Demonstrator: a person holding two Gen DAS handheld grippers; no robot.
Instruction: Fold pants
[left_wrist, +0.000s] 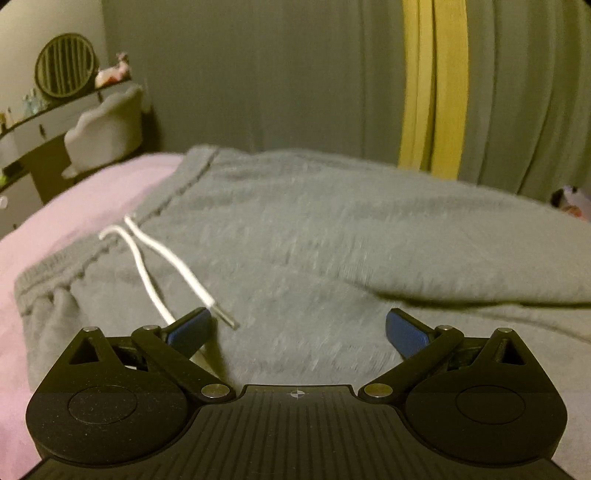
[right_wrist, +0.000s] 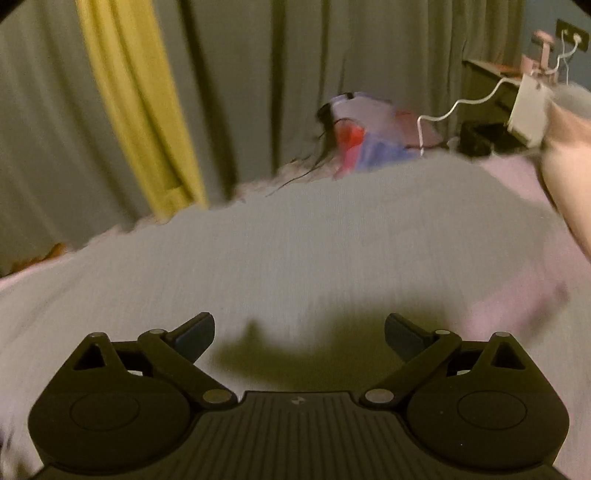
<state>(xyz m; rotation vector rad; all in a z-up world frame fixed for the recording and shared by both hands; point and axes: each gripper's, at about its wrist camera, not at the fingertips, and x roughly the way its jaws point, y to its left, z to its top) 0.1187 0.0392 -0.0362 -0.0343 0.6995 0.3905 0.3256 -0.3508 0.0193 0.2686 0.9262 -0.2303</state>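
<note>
Grey sweatpants (left_wrist: 295, 229) lie spread on a pink bed cover (left_wrist: 74, 206). Their waistband (left_wrist: 110, 243) is at the left, with a white drawstring (left_wrist: 162, 273) trailing toward my left gripper. A fold of leg fabric (left_wrist: 461, 273) lies over the right side. My left gripper (left_wrist: 298, 326) is open and empty just above the pants, its left finger (left_wrist: 190, 326) beside the drawstring end. In the right wrist view, my right gripper (right_wrist: 299, 334) is open and empty above the grey fabric (right_wrist: 295, 251). The view is blurred.
Grey curtains with a yellow strip (left_wrist: 434, 85) hang behind the bed. A shelf with a round fan (left_wrist: 66, 66) and a grey chair (left_wrist: 107, 122) stand at the left. A bag (right_wrist: 365, 136), a white cable (right_wrist: 454, 107) and a person's arm (right_wrist: 565, 184) show at the right.
</note>
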